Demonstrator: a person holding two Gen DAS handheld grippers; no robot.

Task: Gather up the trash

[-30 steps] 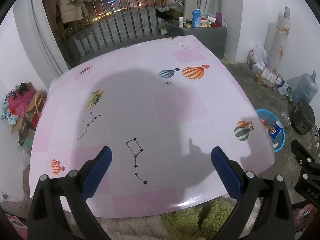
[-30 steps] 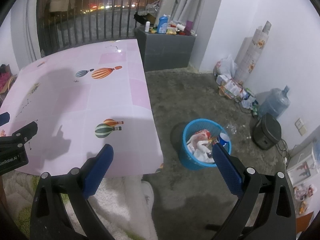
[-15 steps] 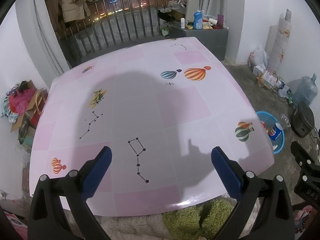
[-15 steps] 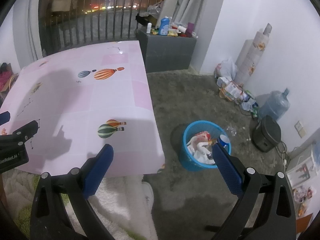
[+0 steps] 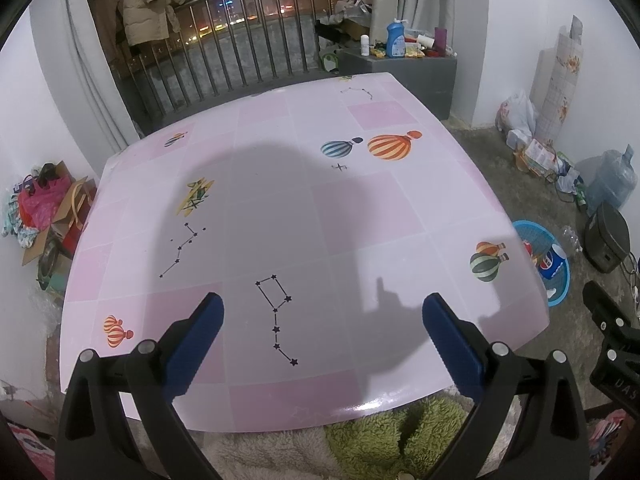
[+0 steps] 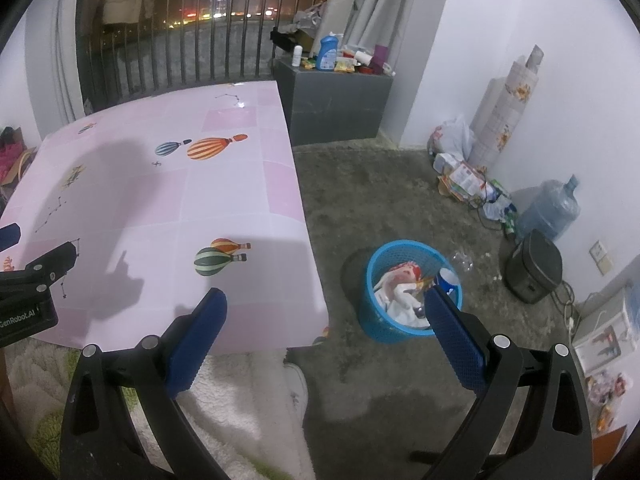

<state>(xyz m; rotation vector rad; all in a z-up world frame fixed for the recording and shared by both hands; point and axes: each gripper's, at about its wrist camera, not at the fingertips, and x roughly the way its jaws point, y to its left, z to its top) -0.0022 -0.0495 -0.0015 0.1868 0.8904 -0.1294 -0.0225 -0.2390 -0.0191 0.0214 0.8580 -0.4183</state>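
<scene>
You are holding the left claw (image 5: 322, 334) spread apart over the pink desk (image 5: 280, 208); the right claw (image 6: 326, 334) is gaping beside the blue trash basket (image 6: 400, 326) on the floor.

A: What stays out of sight here?

B: In the left wrist view the counter (image 5: 304, 208) covers the near side of the blue basket (image 5: 558, 280), so only an arc of rim and a blue can (image 5: 551, 261) show. The right claw (image 5: 612, 344) is cut off by the picture's right edge; its fingertips lie outside it.

A: And the right wrist view?

B: The left claw (image 6: 28, 280) is clipped at the left edge. One blue finger (image 6: 454, 332) covers part of the basket's (image 6: 374, 276) rim. The trash (image 6: 400, 296) inside is a crumpled white and red heap; single pieces cannot be told. The pile by the wall (image 6: 468, 176) is too small to name.
</scene>
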